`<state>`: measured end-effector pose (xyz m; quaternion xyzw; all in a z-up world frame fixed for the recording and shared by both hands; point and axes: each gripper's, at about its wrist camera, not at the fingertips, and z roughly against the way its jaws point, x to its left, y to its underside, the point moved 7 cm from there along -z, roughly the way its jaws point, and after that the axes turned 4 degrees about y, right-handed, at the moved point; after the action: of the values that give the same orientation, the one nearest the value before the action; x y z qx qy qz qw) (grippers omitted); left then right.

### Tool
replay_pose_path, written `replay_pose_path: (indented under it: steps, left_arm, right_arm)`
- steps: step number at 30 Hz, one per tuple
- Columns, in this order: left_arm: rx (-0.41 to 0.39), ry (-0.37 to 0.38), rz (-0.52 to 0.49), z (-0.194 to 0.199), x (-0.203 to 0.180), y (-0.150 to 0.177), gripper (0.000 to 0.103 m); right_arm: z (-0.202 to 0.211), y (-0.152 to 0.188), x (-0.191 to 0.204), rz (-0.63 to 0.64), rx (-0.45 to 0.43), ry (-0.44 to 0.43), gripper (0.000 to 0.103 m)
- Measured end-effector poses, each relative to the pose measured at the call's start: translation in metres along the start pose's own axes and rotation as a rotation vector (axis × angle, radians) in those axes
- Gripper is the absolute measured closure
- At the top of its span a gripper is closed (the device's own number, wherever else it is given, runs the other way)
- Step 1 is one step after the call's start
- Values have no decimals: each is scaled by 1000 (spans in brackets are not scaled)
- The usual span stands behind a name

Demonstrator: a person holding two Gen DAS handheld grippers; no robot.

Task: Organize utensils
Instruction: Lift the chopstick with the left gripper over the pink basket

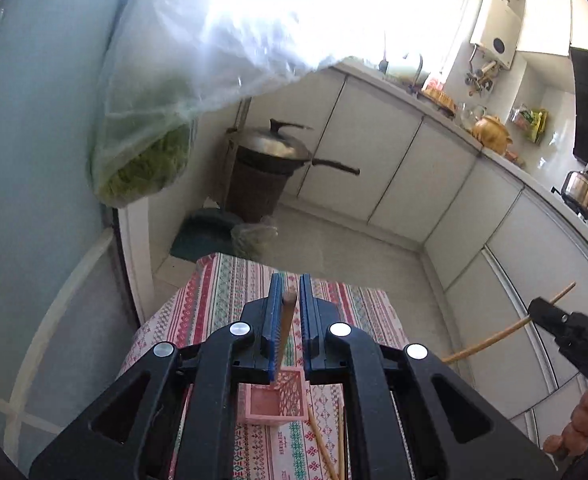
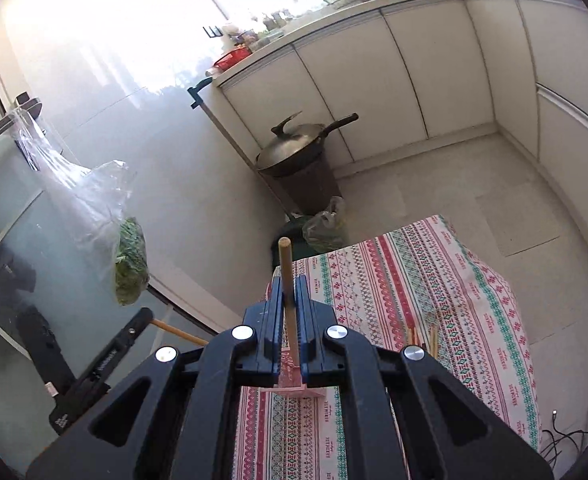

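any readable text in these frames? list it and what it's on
"HANDMADE": printed repeatedly on the patterned tablecloth, clearest in the right wrist view; a smaller line beneath each is too small to read.
White marking on the left gripper body: too blurred to read.
Packets on the counter: print too small to read.
Nothing else legible.

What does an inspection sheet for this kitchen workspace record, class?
Surface: table under a patterned cloth.
Job's things: pink basket on the cloth; loose chopsticks lying beside it.
Clutter: nothing seen.
Grippers: left gripper shut on a chopstick; right gripper shut on a second chopstick; both are over the basket.
Cables: black cables on the floor by the table.
Surroundings: white cabinets; lidded wok on a bin; bag of greens hanging from a door handle.
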<state>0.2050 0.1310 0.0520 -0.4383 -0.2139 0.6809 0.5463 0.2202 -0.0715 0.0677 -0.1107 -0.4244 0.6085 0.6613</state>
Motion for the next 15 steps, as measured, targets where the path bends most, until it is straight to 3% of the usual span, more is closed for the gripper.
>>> replay_pose_path:
  steps: [3, 7, 11, 15]
  left_arm:
    - [-17, -2, 45, -1, 13, 4, 64]
    - [-65, 26, 122, 17, 31, -6, 62]
    - [-122, 26, 152, 36, 42, -14, 50]
    - [-125, 42, 164, 40, 45, -17, 49]
  right_arm:
    - [-10, 0, 15, 37, 24, 4, 97]
    - [-30, 0, 31, 78, 51, 23, 97]
    - [-61, 7, 39, 97, 107, 47, 97]
    - [-94, 17, 46, 123, 156, 82, 97]
